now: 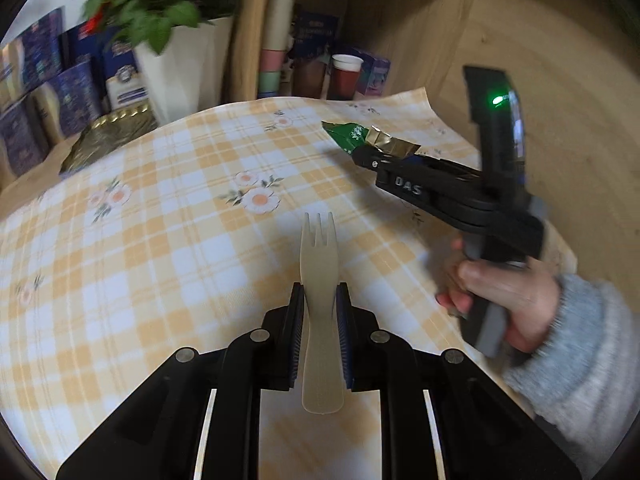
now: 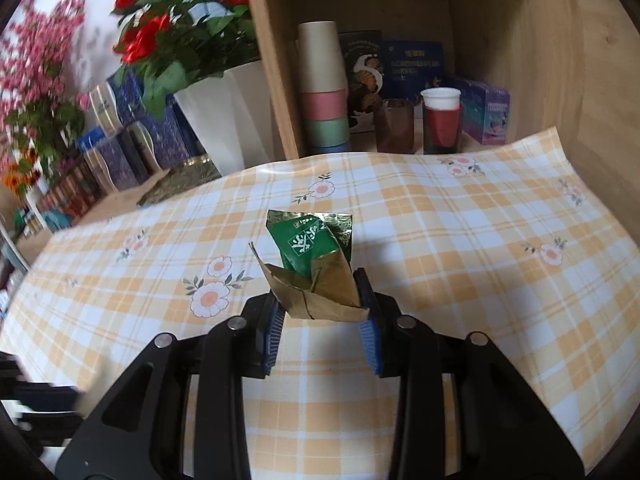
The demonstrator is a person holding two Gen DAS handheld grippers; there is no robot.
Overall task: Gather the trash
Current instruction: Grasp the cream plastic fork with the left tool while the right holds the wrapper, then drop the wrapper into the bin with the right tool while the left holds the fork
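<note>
My left gripper (image 1: 320, 292) is shut on a cream plastic fork (image 1: 319, 264), tines pointing away, held above the checked tablecloth (image 1: 160, 240). My right gripper (image 2: 322, 300) is shut on a crumpled green and gold wrapper (image 2: 312, 264), which sticks up between its blue pads. In the left wrist view that same right gripper (image 1: 362, 154) shows at the right with the wrapper (image 1: 352, 136) at its tip, a hand (image 1: 500, 296) in a grey sleeve holding its handle.
A wooden shelf (image 2: 560, 60) at the back holds stacked cups (image 2: 324, 84), a red cup (image 2: 440, 120) and boxes. A white pot of red flowers (image 2: 228, 112), blue boxes (image 1: 60, 92) and a gold packet (image 1: 116, 132) stand at the left.
</note>
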